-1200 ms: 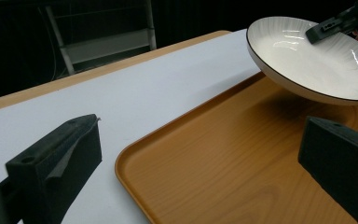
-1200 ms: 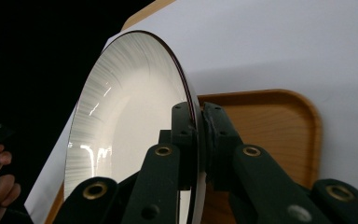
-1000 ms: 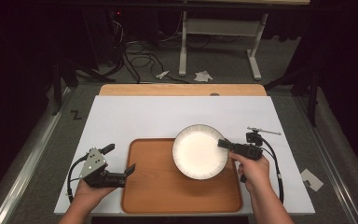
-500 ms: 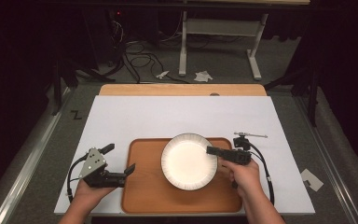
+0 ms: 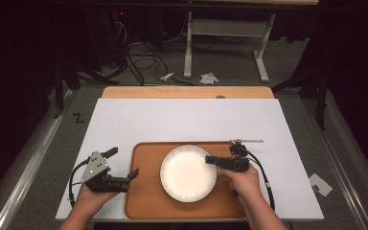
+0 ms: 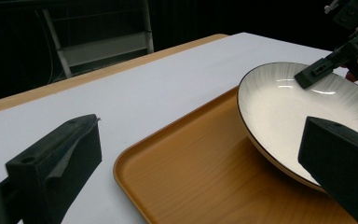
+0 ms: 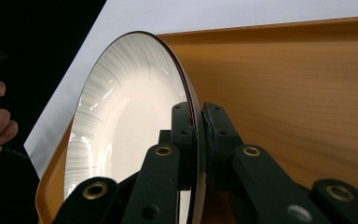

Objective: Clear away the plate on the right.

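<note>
A white plate [image 5: 188, 173] with a dark streaked rim hangs over the wooden tray [image 5: 146, 201]. My right gripper [image 5: 210, 160] is shut on the plate's right rim; in the right gripper view both jaws pinch the plate's edge [image 7: 196, 126], with the plate [image 7: 121, 116] to the left and the tray [image 7: 284, 88] behind. My left gripper [image 5: 123, 165] stands open at the tray's left edge with nothing between its jaws. The left gripper view has the plate [image 6: 289, 112] tilted above the tray [image 6: 200, 177], and the right gripper [image 6: 314, 72] on the plate's far rim.
A white sheet [image 5: 187, 120] covers the table, and a wooden strip [image 5: 187, 92] shows along its far edge. On the floor beyond lie cables [image 5: 139, 52], crumpled paper [image 5: 209, 77] and a desk frame [image 5: 225, 28]. Another paper scrap [image 5: 320, 184] lies on the floor at the right.
My right gripper has carried the plate leftward and toward me, from the tray's far right corner to over its middle. The left gripper has kept still.
</note>
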